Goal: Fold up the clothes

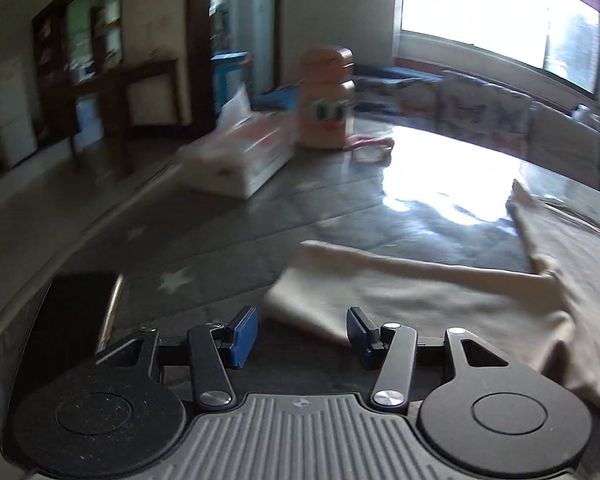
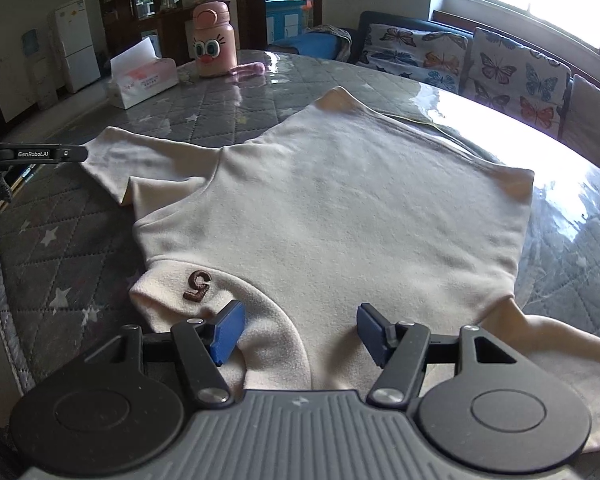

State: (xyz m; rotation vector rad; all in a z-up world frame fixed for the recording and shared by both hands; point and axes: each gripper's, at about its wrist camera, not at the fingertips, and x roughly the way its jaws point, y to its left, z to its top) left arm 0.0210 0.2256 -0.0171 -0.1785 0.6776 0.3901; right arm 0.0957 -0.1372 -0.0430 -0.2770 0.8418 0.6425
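A cream sweatshirt [image 2: 340, 200] lies spread flat on the grey quilted table [image 2: 68, 248], collar toward me with a brown "5" patch [image 2: 197, 285]. My right gripper [image 2: 298, 332] is open and empty, its blue pads just above the collar. My left gripper [image 1: 302, 334] is open and empty, hovering at the end of the left sleeve [image 1: 380, 296]. The left gripper's body also shows in the right wrist view [image 2: 32, 155], beside the sleeve cuff [image 2: 108, 156]. The left wrist view is motion-blurred.
A pink cartoon bottle [image 2: 212, 42], a tissue box [image 2: 142, 80] and a pink strap [image 2: 250, 69] stand at the table's far side. A dark phone-like object [image 1: 72, 316] and a pen [image 1: 112, 312] lie near the left edge. A butterfly-cushion sofa [image 2: 500, 68] runs behind.
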